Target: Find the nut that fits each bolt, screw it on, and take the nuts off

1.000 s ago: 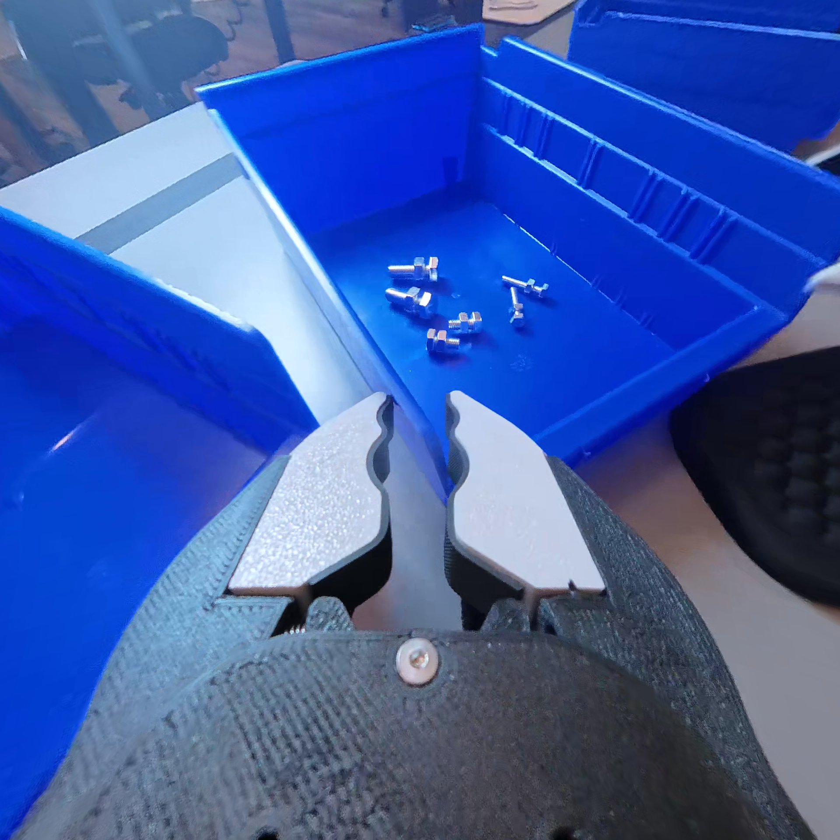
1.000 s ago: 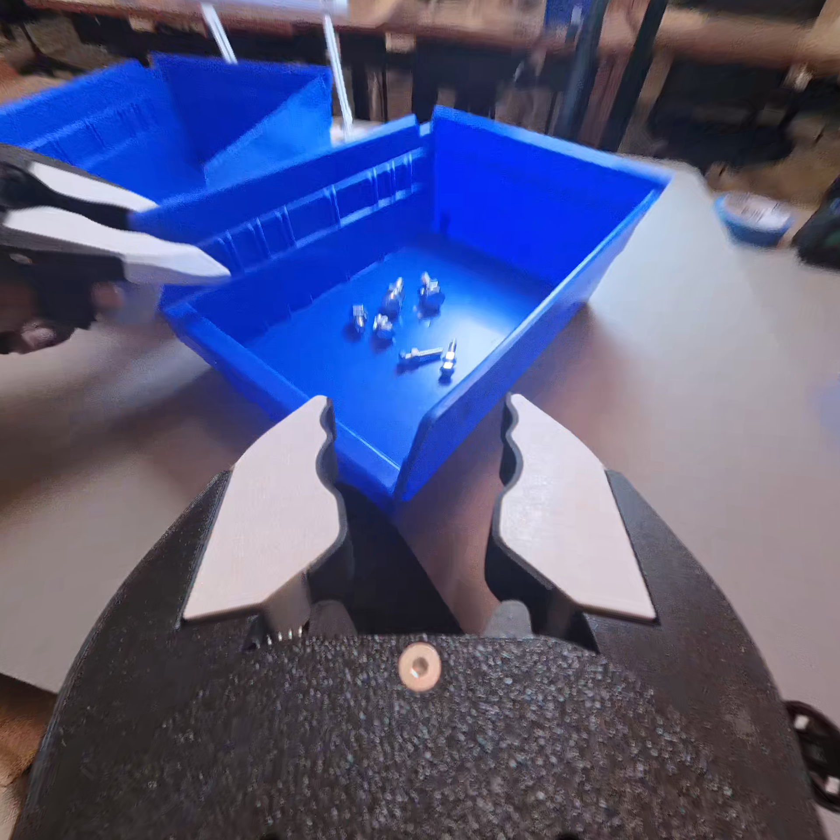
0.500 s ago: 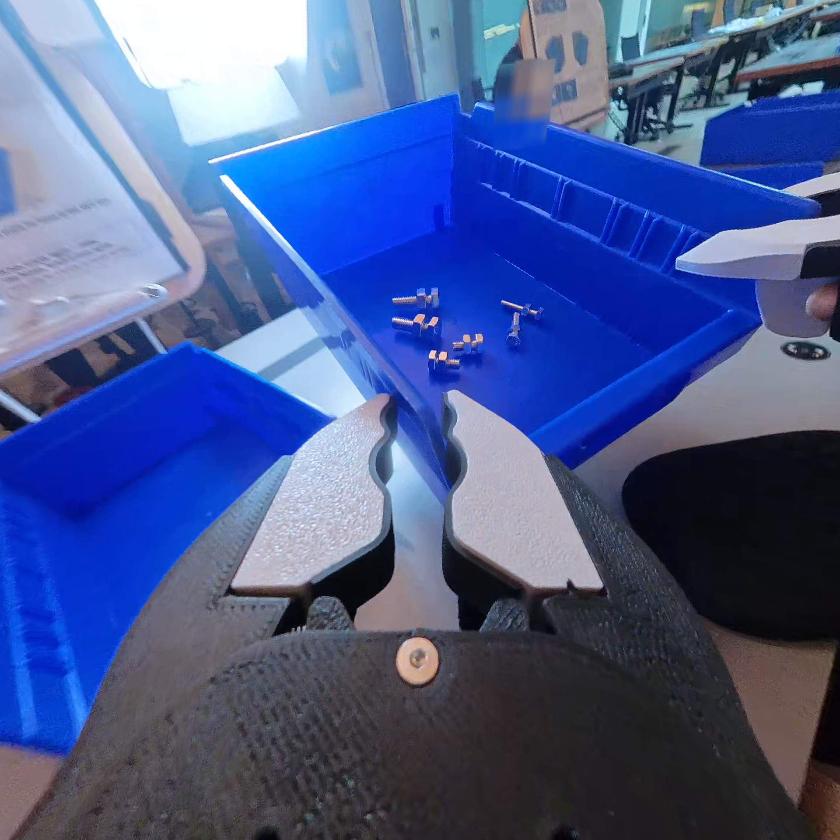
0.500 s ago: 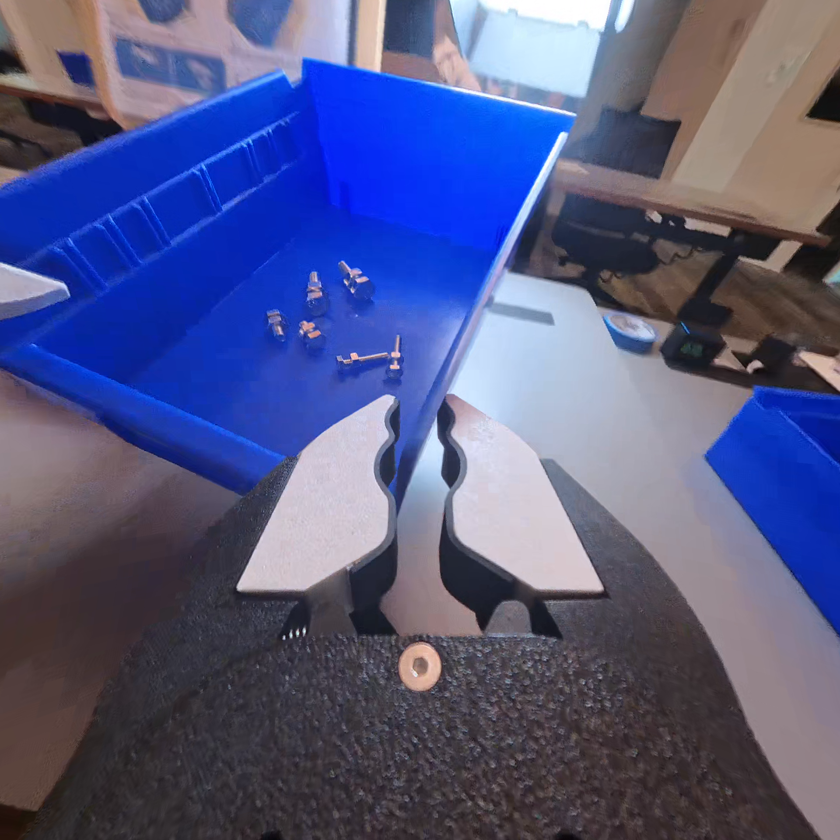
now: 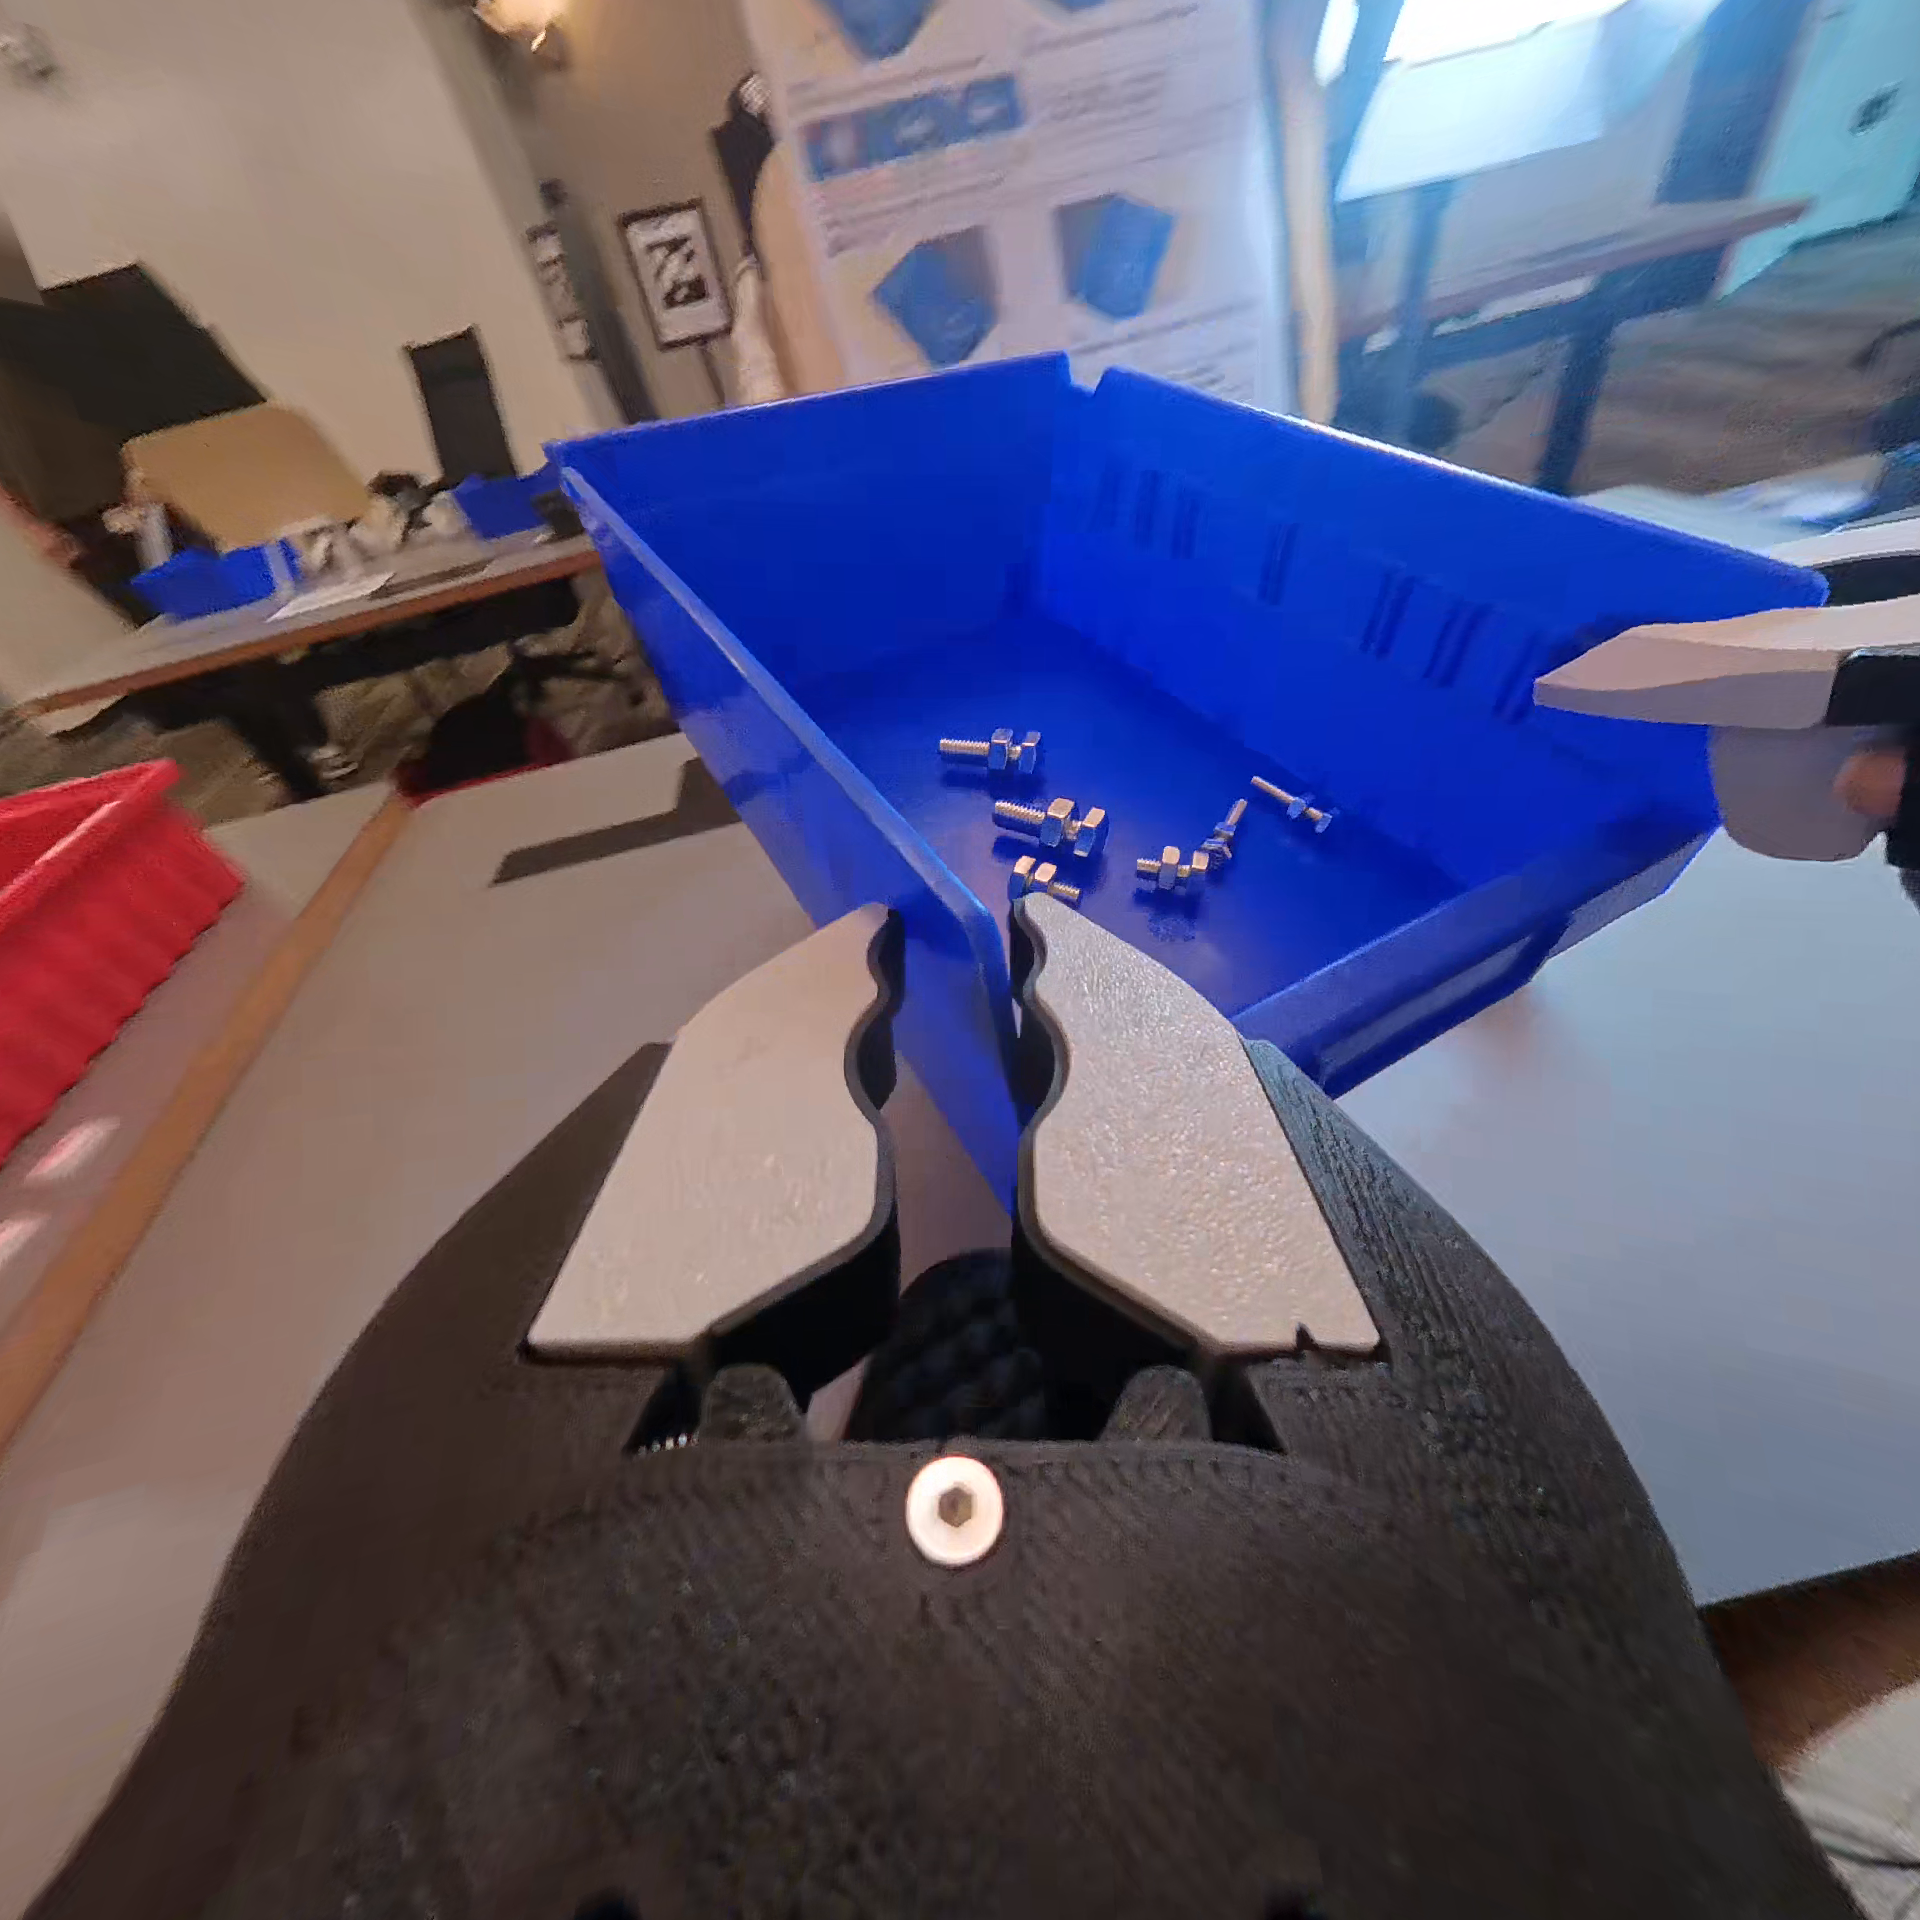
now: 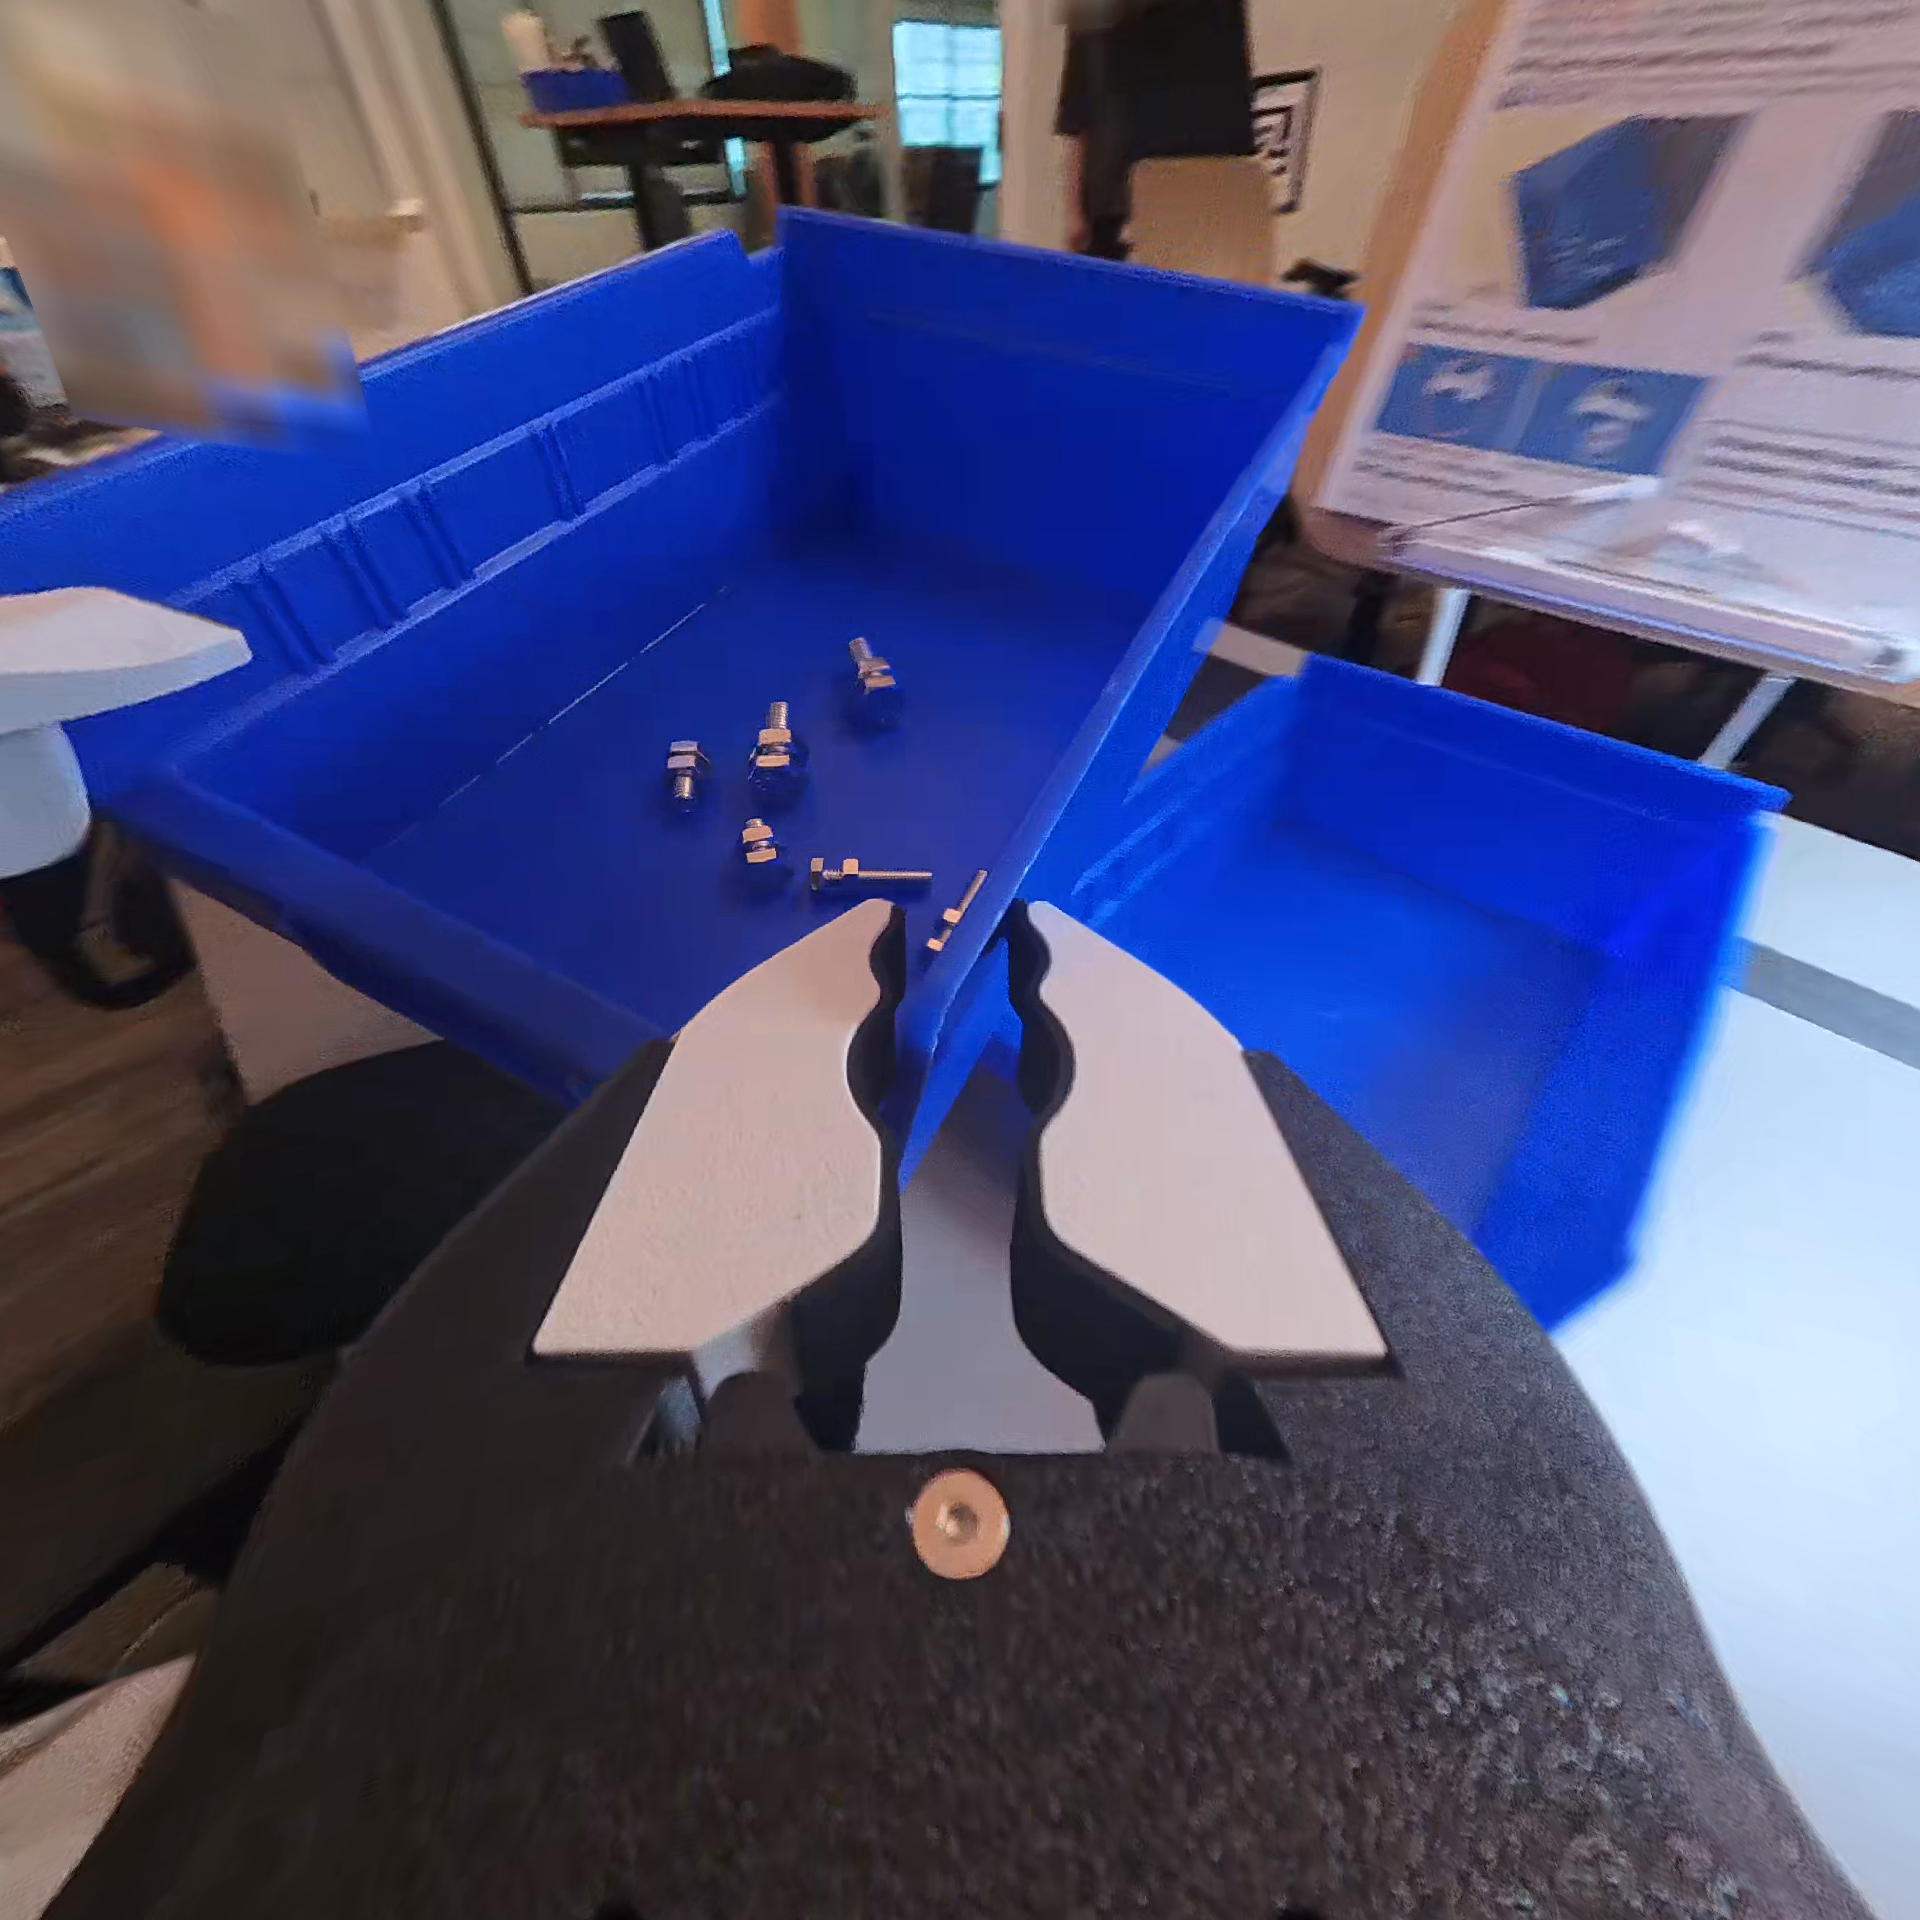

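Now both grippers, left (image 5: 951, 925) & right (image 6: 951, 920), clamp blue bin (image 5: 831, 561) walls, bolts (image 5: 1049, 821) inside

Six bolts (image 6: 776, 750) with nuts lie in one blue bin (image 6: 1018, 416); a second blue bin (image 6: 1507, 935) and one red bin (image 5: 94, 914) show.

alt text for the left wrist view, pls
The left tool is shut on the near side wall of a blue bin, lifted and tilted above a grey table. Six small bolts with nuts lie inside; the right tool grips the far wall.
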The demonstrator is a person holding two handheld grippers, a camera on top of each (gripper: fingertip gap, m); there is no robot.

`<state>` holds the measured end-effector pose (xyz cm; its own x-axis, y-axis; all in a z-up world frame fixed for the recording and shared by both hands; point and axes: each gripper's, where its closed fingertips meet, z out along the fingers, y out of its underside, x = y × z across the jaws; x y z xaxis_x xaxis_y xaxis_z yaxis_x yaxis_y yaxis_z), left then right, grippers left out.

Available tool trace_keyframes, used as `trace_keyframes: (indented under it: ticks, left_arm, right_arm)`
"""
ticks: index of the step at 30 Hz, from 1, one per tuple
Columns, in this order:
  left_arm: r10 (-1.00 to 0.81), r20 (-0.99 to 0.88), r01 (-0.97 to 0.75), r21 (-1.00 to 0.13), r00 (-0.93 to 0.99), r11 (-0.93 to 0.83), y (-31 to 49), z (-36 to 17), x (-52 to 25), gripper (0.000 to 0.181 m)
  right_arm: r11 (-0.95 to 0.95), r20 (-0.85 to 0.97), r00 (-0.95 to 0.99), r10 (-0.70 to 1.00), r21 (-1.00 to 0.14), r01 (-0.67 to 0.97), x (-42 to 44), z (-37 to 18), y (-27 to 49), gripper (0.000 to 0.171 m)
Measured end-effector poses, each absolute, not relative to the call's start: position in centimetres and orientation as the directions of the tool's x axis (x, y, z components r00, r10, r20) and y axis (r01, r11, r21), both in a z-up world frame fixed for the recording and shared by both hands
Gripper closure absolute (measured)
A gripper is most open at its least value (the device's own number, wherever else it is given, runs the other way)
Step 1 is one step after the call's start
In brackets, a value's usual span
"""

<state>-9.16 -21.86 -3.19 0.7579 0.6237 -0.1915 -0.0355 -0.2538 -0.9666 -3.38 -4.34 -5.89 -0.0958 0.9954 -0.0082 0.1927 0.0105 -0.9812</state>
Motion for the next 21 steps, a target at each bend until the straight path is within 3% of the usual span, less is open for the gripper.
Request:
trace_keyframes:
  ticks: [7,16,18,19,21]
  left_arm:
    - [0.785,-0.161,0.057,-0.968,0.598,-0.243,-29.4,-5.3,-15.6,0.169]
    - [0.82,-0.136,0.234,-0.921,0.557,-0.312,-31.9,-12.3,-20.2,0.171]
    - [0.805,-0.095,0.263,-0.917,0.585,-0.3,-31.9,-12.7,-20.2,0.153]
    - [0.812,-0.097,0.241,-0.929,0.576,-0.282,-32.1,-12.1,-20.3,0.147]
    - [0.807,-0.159,0.145,-0.946,0.569,-0.289,-32.3,-10.3,-20.0,0.142]
  right_arm:
    - [0.012,-0.076,-0.289,0.954,-0.957,0.29,-11.1,-10.7,-12.3,0.151]
    - [0.039,-0.112,-0.349,0.93,-0.916,0.4,-15.1,-17.8,-14.9,0.147]
    - [0.04,-0.112,-0.367,0.923,-0.923,0.382,-15.1,-17.9,-14.8,0.143]
    - [0.023,-0.124,-0.383,0.915,-0.933,0.358,-14.7,-17.5,-14.6,0.132]
    - [0.014,-0.13,-0.411,0.902,-0.944,0.329,-13.2,-16.7,-13.9,0.124]
